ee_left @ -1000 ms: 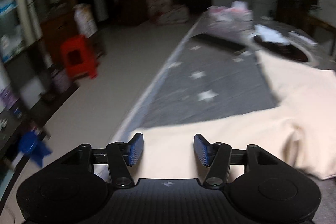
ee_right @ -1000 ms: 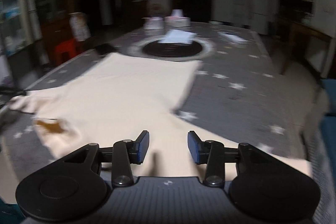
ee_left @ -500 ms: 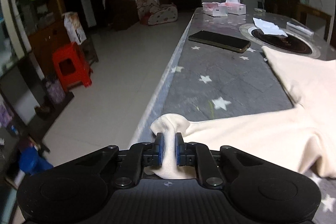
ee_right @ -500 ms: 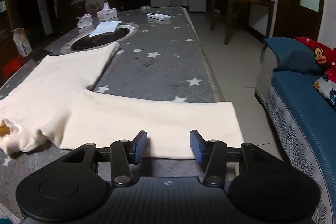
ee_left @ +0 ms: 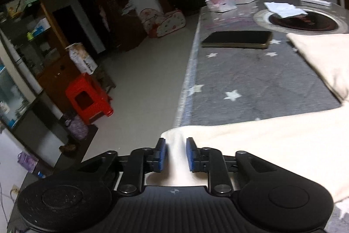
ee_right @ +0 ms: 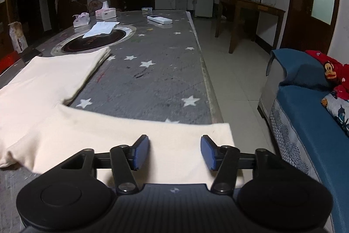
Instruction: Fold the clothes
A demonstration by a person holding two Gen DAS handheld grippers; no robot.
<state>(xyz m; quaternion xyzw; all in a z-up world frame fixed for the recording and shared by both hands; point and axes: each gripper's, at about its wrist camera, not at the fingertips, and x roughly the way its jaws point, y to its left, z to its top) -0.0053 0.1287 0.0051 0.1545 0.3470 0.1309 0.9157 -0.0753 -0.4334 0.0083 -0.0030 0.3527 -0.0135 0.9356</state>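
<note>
Jaws on the left gripper (ee_left: 175,154) are opening, sleeve end of the cream garment (ee_left: 261,145) loose between them at 6 o'clock, probably being let go. Right gripper (ee_right: 174,151): jaws opening wide over the other sleeve, laid flat on the counter (ee_right: 152,80) for folding.

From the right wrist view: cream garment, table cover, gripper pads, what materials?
Cream garment: soft matte knit, probably cotton; it drapes and rumples. Table cover: grey star-printed sheet with a slight sheen, likely vinyl or coated cloth. Pads: blue, apparently rubber; too blurred to judge texture.
</note>
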